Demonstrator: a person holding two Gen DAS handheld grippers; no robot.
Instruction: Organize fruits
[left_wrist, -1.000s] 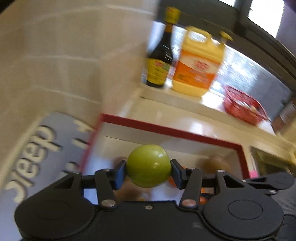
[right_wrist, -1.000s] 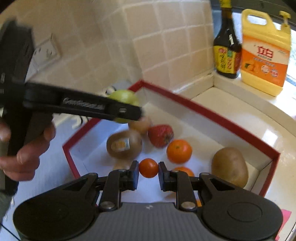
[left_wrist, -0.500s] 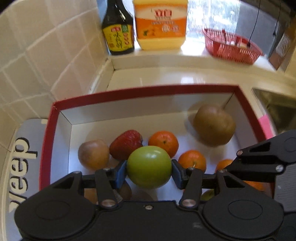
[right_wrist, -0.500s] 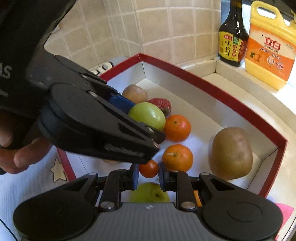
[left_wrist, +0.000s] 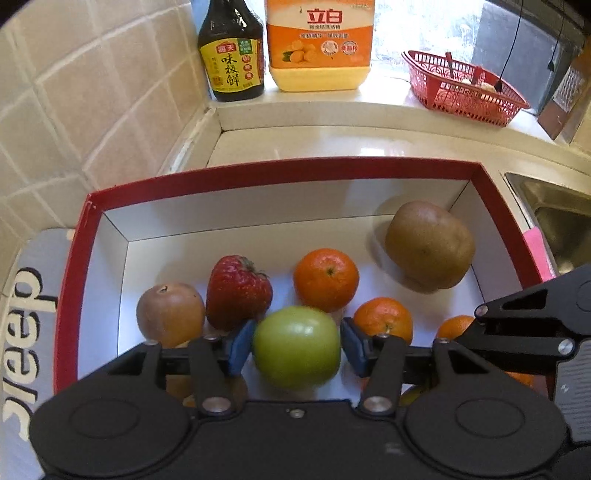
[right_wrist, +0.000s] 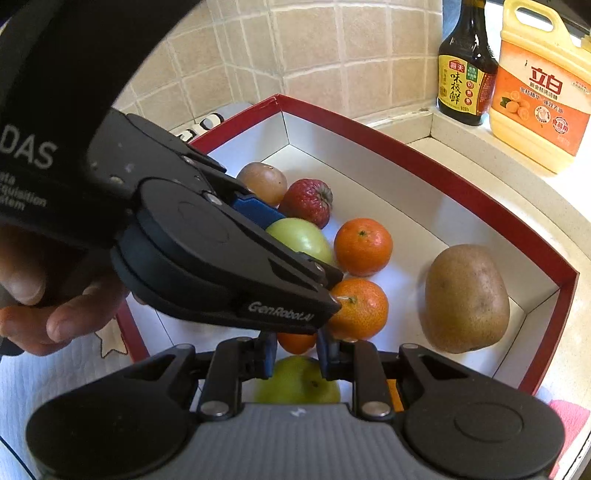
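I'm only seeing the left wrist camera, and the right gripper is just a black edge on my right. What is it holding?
Observer: The right gripper is shut on a small orange.
Operator: Anything underneath it?
Observer: Yes, a green apple lies right below it.
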